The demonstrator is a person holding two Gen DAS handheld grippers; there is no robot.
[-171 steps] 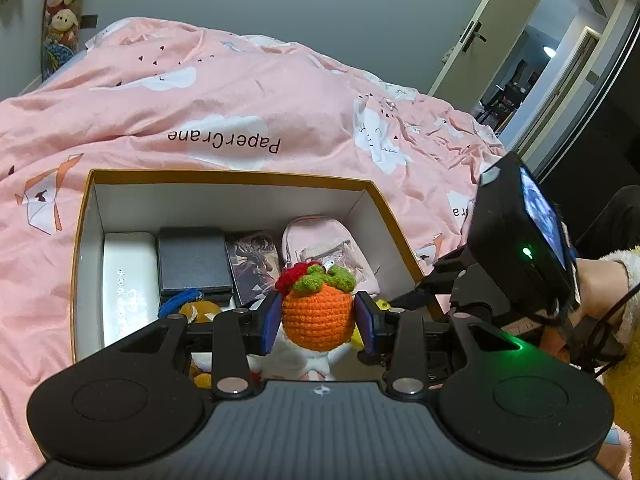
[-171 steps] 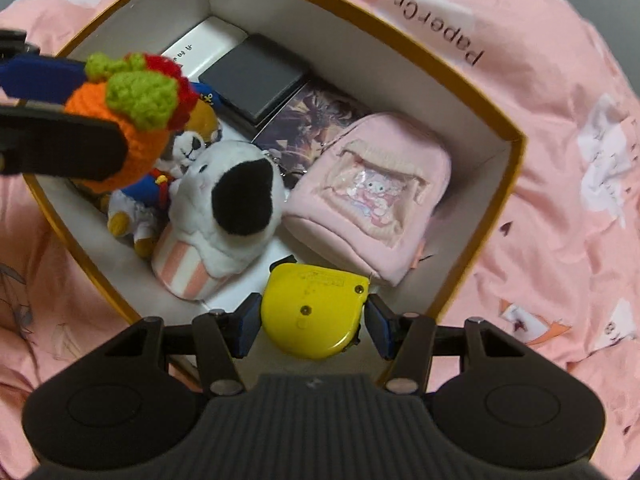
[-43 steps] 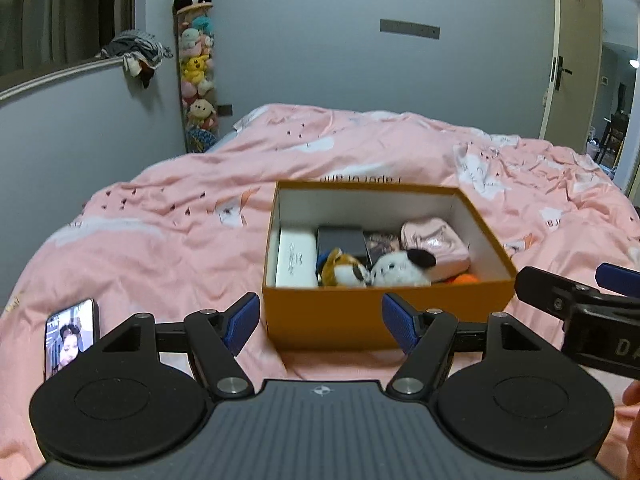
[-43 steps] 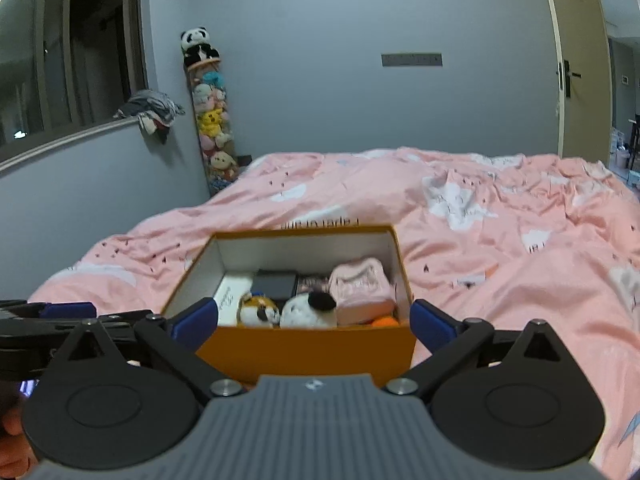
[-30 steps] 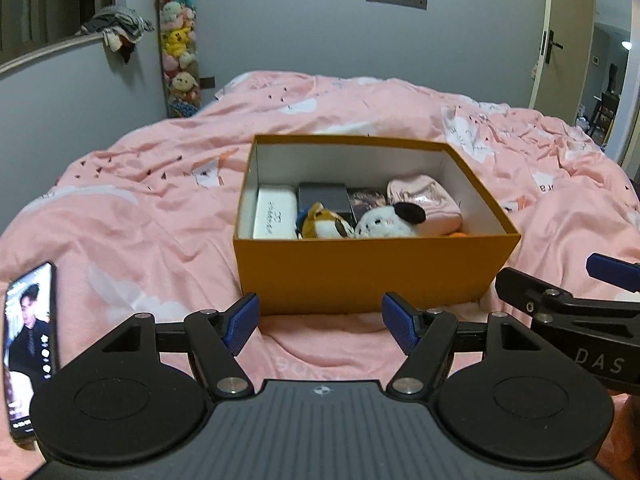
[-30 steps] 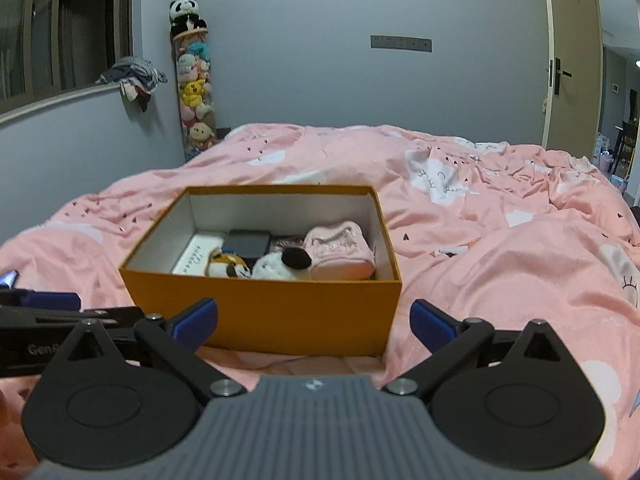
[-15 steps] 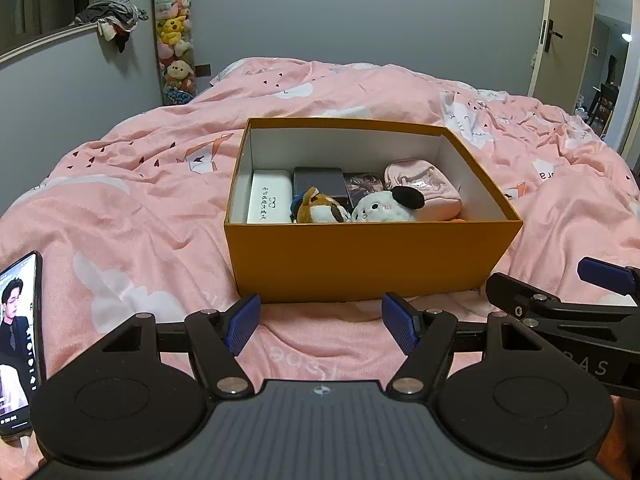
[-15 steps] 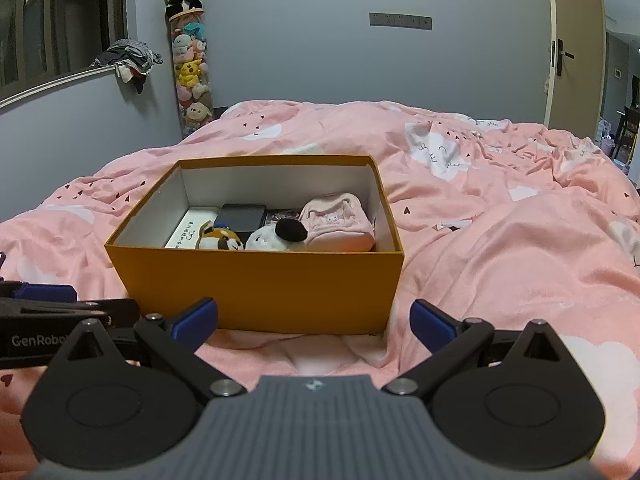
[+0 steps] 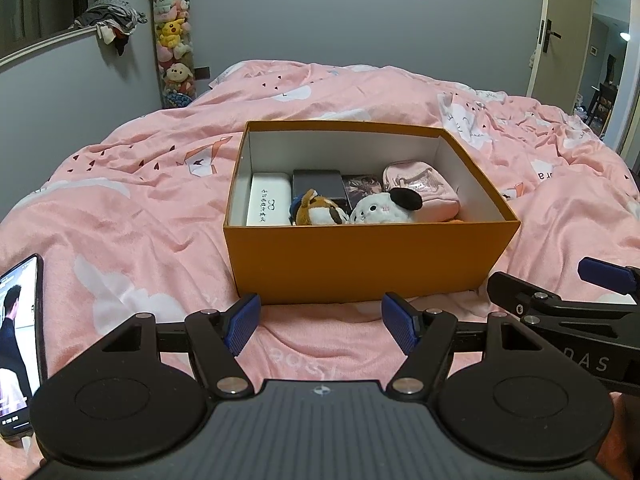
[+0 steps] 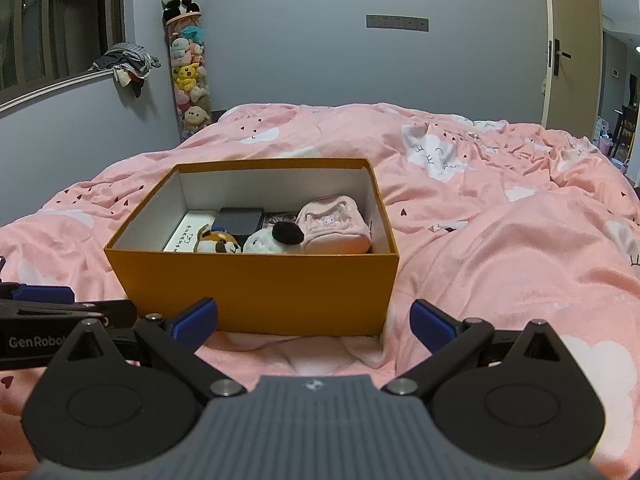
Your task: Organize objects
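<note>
An orange box (image 9: 360,260) (image 10: 256,288) stands on the pink bed. Inside lie a white case (image 9: 268,203) (image 10: 188,234), a dark flat case (image 9: 318,184) (image 10: 240,220), a brown plush (image 9: 320,212) (image 10: 218,242), a white plush with a black ear (image 9: 380,210) (image 10: 272,240) and a pink pouch (image 9: 420,188) (image 10: 334,222). My left gripper (image 9: 321,322) hangs open and empty just in front of the box. Beside it, my right gripper (image 10: 314,318) is also open and empty, its arm showing at the right edge of the left wrist view.
A phone (image 9: 18,344) with a lit screen lies on the pink duvet (image 9: 120,216) at the near left. A tall tube of plush toys (image 10: 188,76) stands against the grey wall. A door (image 10: 572,44) is at the far right.
Earlier both grippers held toys over the box; now both are open, empty and pulled back in front of it. In the last second the view barely shifts.
</note>
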